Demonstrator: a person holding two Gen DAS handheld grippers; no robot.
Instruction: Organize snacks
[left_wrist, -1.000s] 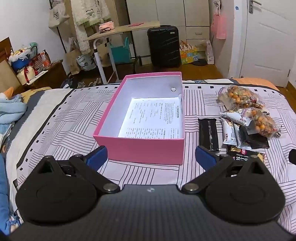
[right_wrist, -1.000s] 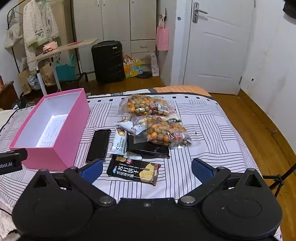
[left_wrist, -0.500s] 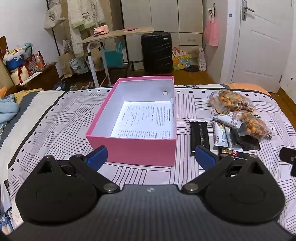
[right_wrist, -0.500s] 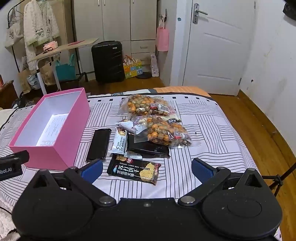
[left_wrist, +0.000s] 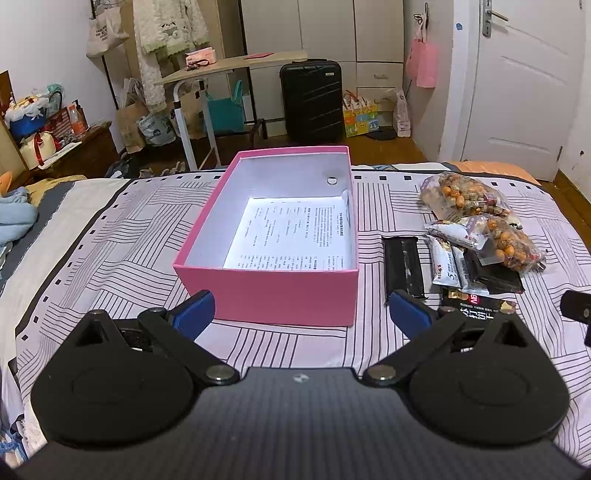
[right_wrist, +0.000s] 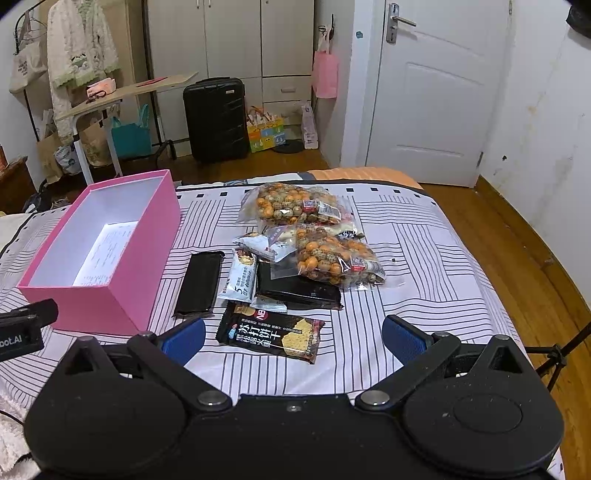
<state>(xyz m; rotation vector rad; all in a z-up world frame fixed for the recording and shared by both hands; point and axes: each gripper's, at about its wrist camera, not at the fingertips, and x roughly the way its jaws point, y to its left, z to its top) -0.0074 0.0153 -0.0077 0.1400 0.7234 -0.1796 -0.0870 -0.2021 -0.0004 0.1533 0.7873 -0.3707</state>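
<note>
Both tongs spread wide and empty above the bed; snacks lie loose beside the pink box.

The left tongs (left_wrist: 299, 314) face the pink box (left_wrist: 280, 295), which holds only a printed sheet (left_wrist: 291, 232); the right tongs (right_wrist: 293, 338) hover over the cracker packet (right_wrist: 269, 334); two bags of coated nuts (right_wrist: 332, 254), a white bar (right_wrist: 242, 277) and black packets (right_wrist: 199, 282) lie on the striped bedspread (right_wrist: 406, 258).
</note>
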